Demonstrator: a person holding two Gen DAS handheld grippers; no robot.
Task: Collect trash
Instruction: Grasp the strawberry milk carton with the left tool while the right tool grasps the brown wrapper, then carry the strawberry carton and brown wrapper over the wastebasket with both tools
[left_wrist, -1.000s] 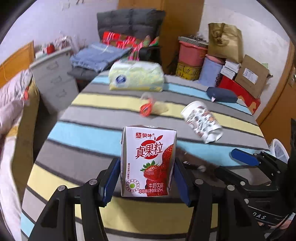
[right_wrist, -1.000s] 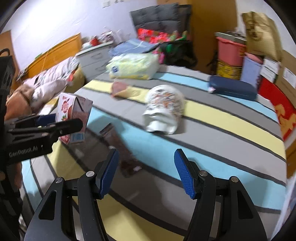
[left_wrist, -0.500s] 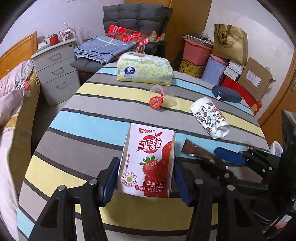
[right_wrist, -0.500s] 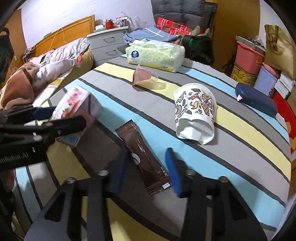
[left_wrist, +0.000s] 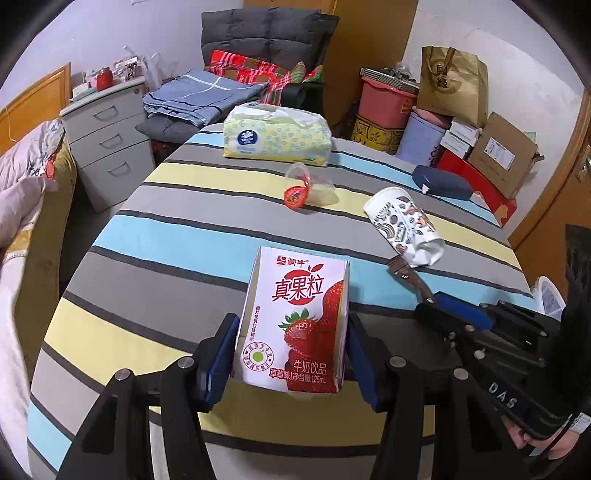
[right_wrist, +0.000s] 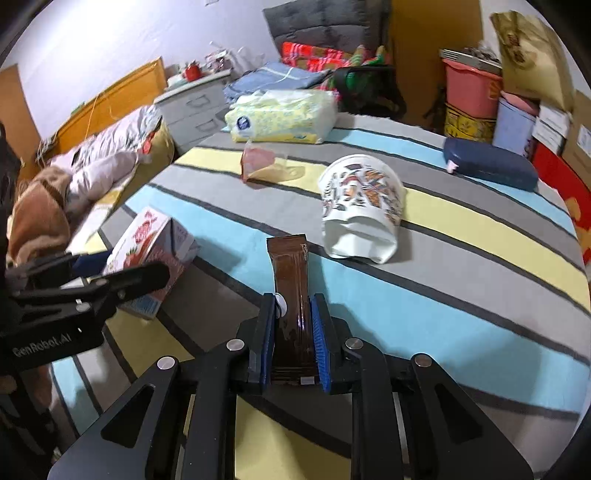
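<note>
My left gripper (left_wrist: 291, 350) is shut on a strawberry milk carton (left_wrist: 297, 321) and holds it above the striped table (left_wrist: 177, 236). The carton also shows in the right wrist view (right_wrist: 147, 254). My right gripper (right_wrist: 293, 332) is shut on a brown snack wrapper (right_wrist: 291, 291), its far end sticking out forward; the wrapper also shows in the left wrist view (left_wrist: 406, 273). A crushed patterned paper cup (right_wrist: 362, 206) lies on its side ahead of the wrapper. A clear plastic cup with a red lid (left_wrist: 306, 186) lies farther back.
A yellow tissue pack (left_wrist: 277, 136) lies at the table's far edge and a dark blue case (left_wrist: 441, 182) at the far right. A grey drawer unit (left_wrist: 110, 140) and a bed stand to the left. Boxes and bins (left_wrist: 480, 147) are stacked at the back right.
My right gripper has moved onto the brown wrapper and closed on it. My left gripper keeps hold of the carton and has tilted it slightly.
</note>
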